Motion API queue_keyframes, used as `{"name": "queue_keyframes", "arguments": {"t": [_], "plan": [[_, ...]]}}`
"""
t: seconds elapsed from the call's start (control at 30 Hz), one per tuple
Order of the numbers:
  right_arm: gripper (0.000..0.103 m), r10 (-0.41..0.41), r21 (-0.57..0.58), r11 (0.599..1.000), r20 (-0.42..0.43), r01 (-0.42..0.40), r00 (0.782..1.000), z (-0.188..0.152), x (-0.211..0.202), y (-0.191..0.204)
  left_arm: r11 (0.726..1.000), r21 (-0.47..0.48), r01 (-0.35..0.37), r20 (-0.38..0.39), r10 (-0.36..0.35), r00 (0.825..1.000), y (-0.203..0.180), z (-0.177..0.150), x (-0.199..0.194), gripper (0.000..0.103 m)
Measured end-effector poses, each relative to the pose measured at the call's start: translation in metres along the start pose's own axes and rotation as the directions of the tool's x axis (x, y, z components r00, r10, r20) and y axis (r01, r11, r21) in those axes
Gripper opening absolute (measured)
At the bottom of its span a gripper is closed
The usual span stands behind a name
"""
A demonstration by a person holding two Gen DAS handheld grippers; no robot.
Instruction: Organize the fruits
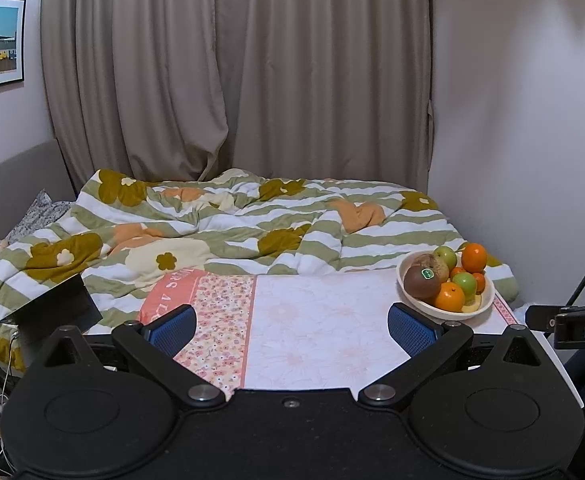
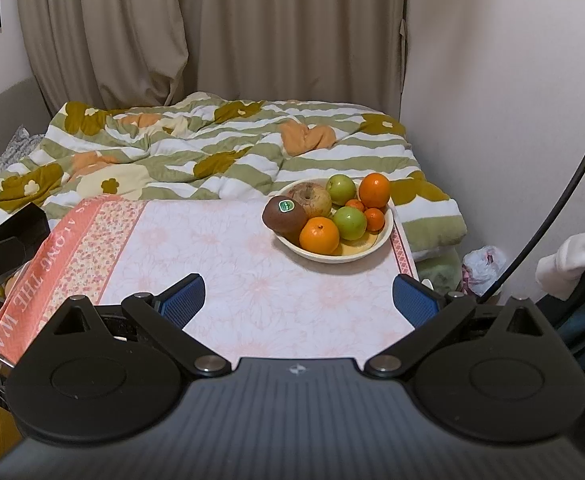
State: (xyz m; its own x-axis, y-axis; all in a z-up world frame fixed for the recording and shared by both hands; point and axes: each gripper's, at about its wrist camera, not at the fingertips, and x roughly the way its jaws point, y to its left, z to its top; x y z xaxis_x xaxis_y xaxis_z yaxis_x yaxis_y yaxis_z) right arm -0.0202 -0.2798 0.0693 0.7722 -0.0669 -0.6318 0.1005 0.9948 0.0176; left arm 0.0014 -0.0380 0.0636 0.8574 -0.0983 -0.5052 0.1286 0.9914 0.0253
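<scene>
My left gripper (image 1: 292, 330) and right gripper (image 2: 298, 300) hover with jaws wide apart, empty. The heaped fruit bowl (image 2: 386, 236) sits at the table's far right corner; a careless nudge could send round fruit rolling off.

Black tongs (image 1: 292, 330), blue ribbed pads (image 1: 178, 328), silver pivot screws; person's white sleeve (image 2: 572, 260).

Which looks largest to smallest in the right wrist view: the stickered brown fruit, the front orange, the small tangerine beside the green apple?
1. Brown fruit
2. Front orange, only slightly smaller; it sits nearer, so this is unsure
3. Small tangerine, clearly smallest
</scene>
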Motion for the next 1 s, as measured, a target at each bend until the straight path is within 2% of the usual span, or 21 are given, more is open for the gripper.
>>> {"name": "queue_keyframes", "arguments": {"t": [0.67,1.0], "plan": [[0.103,0.006,0.001,1.0,-0.003,-0.006,1.0,0.0024,0.003,0.005,1.0,0.005,-0.002,-0.004,0.002,1.0,-0.001,-0.0014,0.0001,0.103],[0.103,0.005,0.004,1.0,-0.006,-0.005,1.0,0.0034,0.0026,0.0086,1.0,0.011,-0.007,0.023,0.007,1.0,0.0009,0.0008,-0.0024,0.103]]}}
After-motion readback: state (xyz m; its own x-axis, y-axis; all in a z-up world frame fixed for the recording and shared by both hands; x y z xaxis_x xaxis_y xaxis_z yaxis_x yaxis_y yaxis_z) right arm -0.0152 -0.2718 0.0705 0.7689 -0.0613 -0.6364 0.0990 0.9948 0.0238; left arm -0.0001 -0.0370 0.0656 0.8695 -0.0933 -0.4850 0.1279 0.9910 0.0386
